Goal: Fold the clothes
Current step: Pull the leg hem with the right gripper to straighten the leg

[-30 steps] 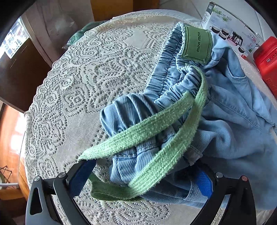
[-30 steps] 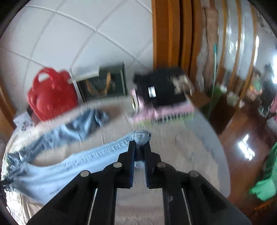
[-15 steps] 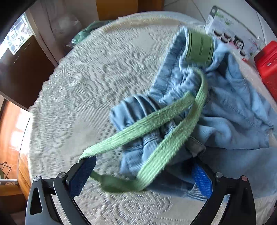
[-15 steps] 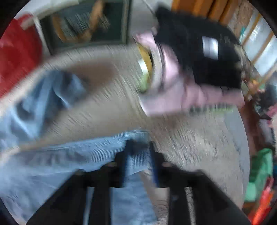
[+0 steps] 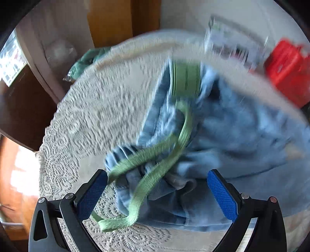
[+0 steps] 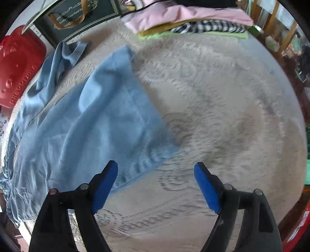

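Observation:
Light blue denim trousers (image 5: 232,135) lie bunched on a round table with a lace cloth (image 5: 100,108). Their elastic waistband carries a green label (image 5: 185,79) and a green drawstring (image 5: 147,174) loops over the bunched waist. My left gripper (image 5: 157,192) is open, its blue pads either side of the waist bunch. In the right wrist view one trouser leg (image 6: 100,116) lies flat, its hem just beyond my right gripper (image 6: 156,184), which is open and empty above the cloth.
A red plastic case (image 5: 286,71) and a printed box (image 5: 234,42) stand at the table's far right edge. In the right wrist view a stack of folded clothes (image 6: 189,17) and a dark box (image 6: 77,17) sit at the back.
My right gripper has opened and let go of the trouser leg hem, which now lies flat on the table. The left view has pulled back slightly; the waist bunch has shifted.

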A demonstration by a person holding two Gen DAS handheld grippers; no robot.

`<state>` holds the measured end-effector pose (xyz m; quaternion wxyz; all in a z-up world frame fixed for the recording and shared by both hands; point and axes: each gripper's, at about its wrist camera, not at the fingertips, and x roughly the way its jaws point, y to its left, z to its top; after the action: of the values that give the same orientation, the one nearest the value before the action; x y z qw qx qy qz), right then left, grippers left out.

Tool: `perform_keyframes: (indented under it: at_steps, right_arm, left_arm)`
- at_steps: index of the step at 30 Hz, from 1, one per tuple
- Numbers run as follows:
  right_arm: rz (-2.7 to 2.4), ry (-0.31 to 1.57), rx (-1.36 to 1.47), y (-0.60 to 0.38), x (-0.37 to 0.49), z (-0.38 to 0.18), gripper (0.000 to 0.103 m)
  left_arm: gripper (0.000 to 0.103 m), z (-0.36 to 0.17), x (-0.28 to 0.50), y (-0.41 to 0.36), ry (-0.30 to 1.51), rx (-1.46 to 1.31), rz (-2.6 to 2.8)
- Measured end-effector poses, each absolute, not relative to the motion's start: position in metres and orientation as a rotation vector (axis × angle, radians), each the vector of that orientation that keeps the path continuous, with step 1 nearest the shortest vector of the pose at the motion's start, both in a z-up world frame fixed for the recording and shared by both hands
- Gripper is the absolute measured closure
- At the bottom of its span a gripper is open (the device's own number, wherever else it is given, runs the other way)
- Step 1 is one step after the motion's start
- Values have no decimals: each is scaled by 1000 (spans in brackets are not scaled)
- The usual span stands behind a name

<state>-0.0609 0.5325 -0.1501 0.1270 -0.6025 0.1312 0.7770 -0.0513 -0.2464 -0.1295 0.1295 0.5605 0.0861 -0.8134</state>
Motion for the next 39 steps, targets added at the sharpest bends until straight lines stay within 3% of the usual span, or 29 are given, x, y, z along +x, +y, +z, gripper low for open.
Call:
perform_keyframes:
  at_steps: [1, 2, 3, 4, 5, 6, 10, 12, 13, 14, 16, 18, 20, 27, 39]
  right_arm:
    - [2258, 333, -1756, 526, -63, -152, 22]
    - [2263, 285, -1759, 520, -64, -152, 36]
    - [2269, 236, -1757, 514, -64, -148, 58]
    - [2259, 185, -1750, 511, -63, -142, 98]
    - [2251, 147, -1738, 509, -61, -135, 100]
    - [2245, 129, -1730, 510, -56, -127, 100]
    - [2181, 190, -1849, 528, -28, -118, 98]
    - [2118, 171, -1902, 535, -17, -120, 80]
    - [2084, 101, -1877, 537, -14, -115, 57]
    - [2076, 38, -1829, 539, -13, -107, 41]
    - [2162, 35, -1733, 537, -21, -81, 39]
    - [2291, 106, -1656, 531, -40, -57, 37]
    - [2424, 194, -1597, 520, -68, -41, 28]
    - [2567, 375, -1604, 492, -187, -51, 27]
    - [2504, 375, -1709, 474, -309, -96, 27]
  left_arm:
    - [1, -141, -54, -242, 209, 1668, -2331]
    - [2, -152, -55, -238, 182, 1706, -2285]
    - [9, -161, -55, -236, 172, 1733, -2238]
    - [18, -161, -53, -239, 219, 1726, -2234]
    - [23, -162, -51, -241, 264, 1720, -2229]
    - [29, -161, -49, -243, 271, 1733, -2208]
    - [27, -154, -40, -246, 291, 1807, -2182]
    - [19, -141, -38, -246, 303, 1805, -2209]
    - [14, -127, -44, -245, 310, 1773, -2260]
    - [11, -112, -50, -244, 317, 1739, -2310]
    - [0, -83, -62, -242, 332, 1669, -2409]
    - [0, -55, -74, -240, 344, 1596, -2504]
    - [0, -49, -107, -241, 295, 1574, -2528]
    - [0, -92, -176, -245, 170, 1667, -2400]
    - [0, -138, -223, -255, 203, 1767, -2335]
